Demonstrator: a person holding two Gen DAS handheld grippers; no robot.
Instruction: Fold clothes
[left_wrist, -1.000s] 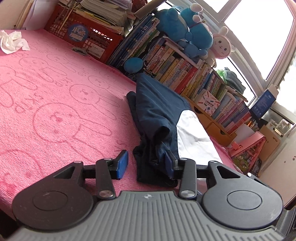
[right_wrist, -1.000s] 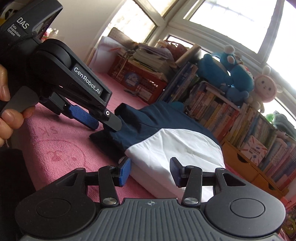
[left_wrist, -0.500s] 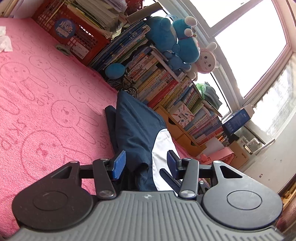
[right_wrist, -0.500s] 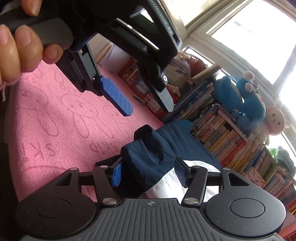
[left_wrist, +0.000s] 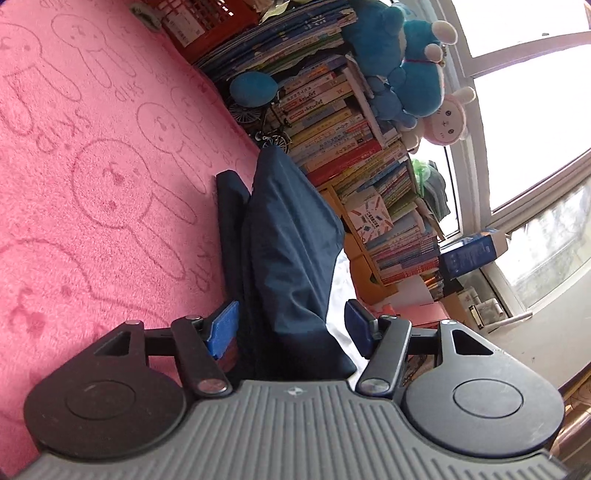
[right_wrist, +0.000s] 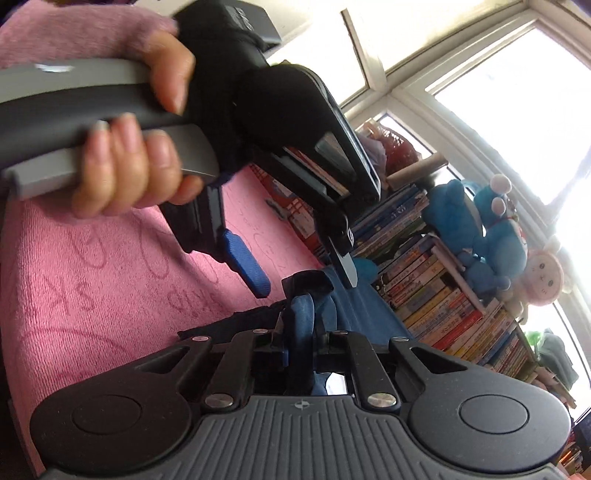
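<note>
A navy and white garment (left_wrist: 288, 236) lies folded on the pink rabbit-print bedcover (left_wrist: 92, 177), along the bookshelf side. My left gripper (left_wrist: 291, 326) is open, its blue pads on either side of the garment's near end. In the right wrist view my right gripper (right_wrist: 301, 328) is shut on a bunched fold of the navy garment (right_wrist: 304, 291). The left gripper (right_wrist: 306, 273), held in a hand, hovers open just above and behind that fold.
A bookshelf (left_wrist: 354, 147) packed with books runs along the far edge of the bed, with blue and pink plush toys (left_wrist: 413, 66) on top. A red crate (left_wrist: 207, 18) stands at the back. Windows are behind. The pink cover stretches to the left.
My right gripper has closed on the navy fold, where it was open around it before. My left gripper has tilted and moved closer over the garment's end, staying open.
</note>
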